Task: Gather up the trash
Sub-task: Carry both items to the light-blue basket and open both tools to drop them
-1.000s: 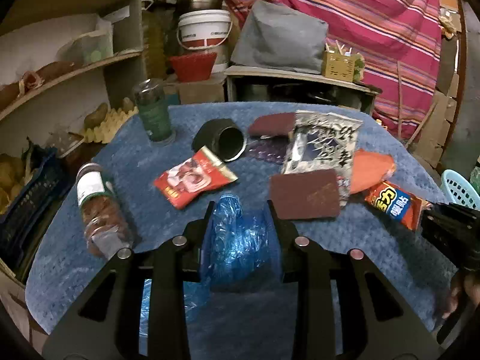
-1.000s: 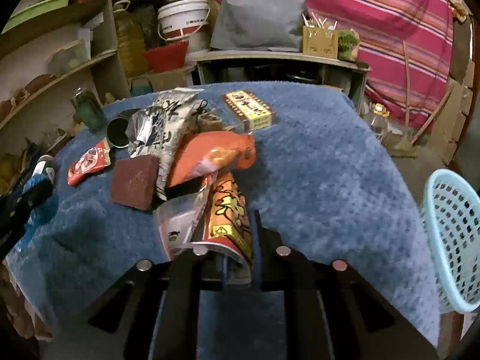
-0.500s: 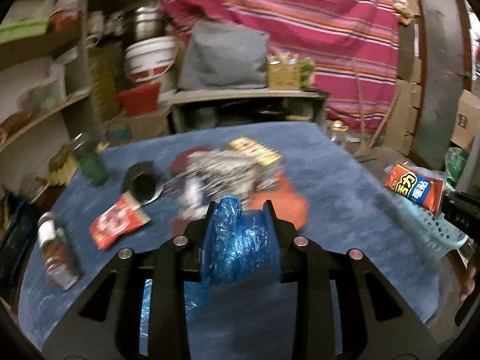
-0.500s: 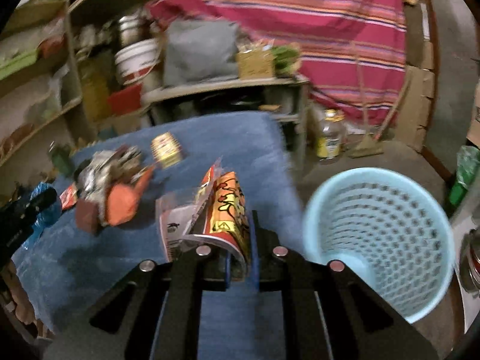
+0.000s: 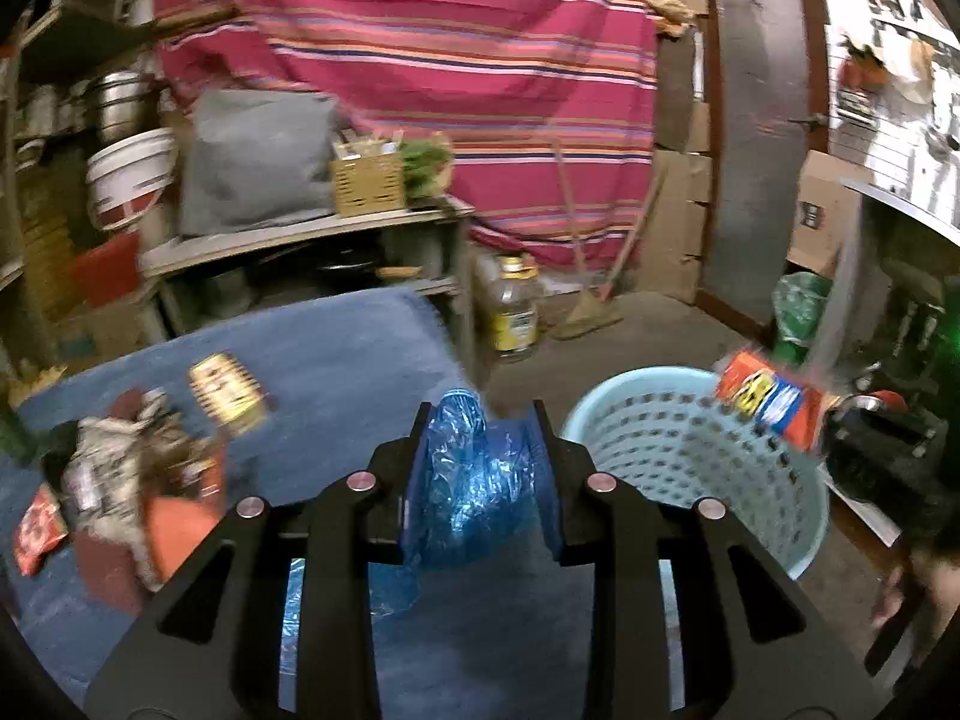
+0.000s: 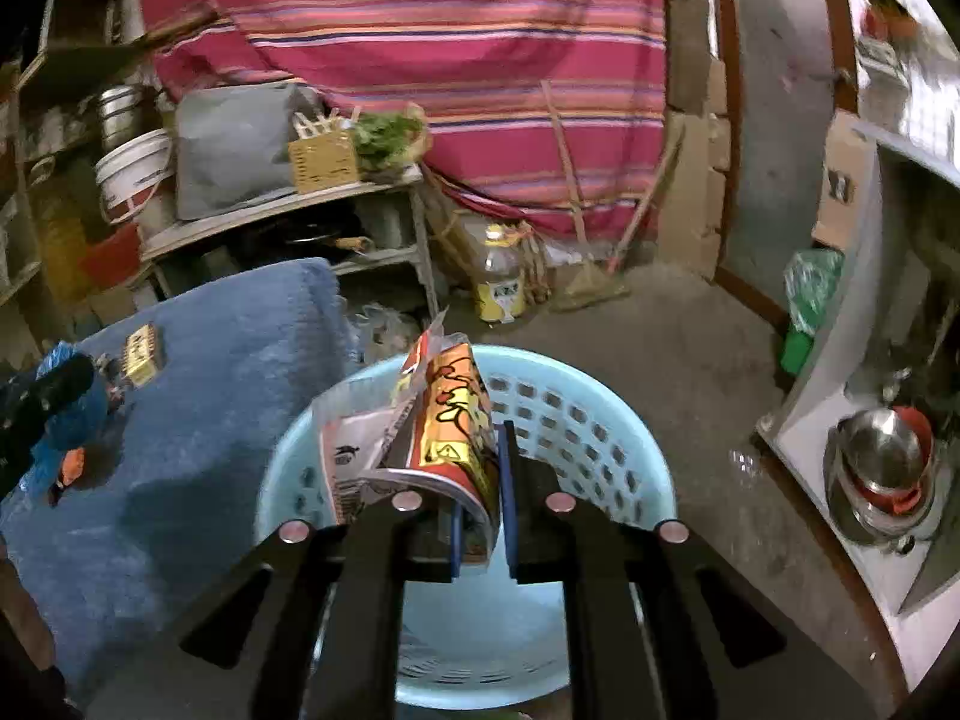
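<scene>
Crinkled orange wrapper [image 6: 447, 420] (pinched by right gripper [image 6: 480, 516]) above pale-blue basket [image 6: 600, 414]; left gripper [image 5: 483, 468] around blue plastic [image 5: 474, 480].

Dim, warm indoor light, heavy motion blur leftward, fisheye bending and dark vignetted corners in both views.

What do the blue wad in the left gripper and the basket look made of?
Blue wad: thin plastic film, apparently; it is crinkled, glossy and translucent. Basket: moulded rigid plastic, matte pale blue, with regular rows of punched holes in its wall.
</scene>
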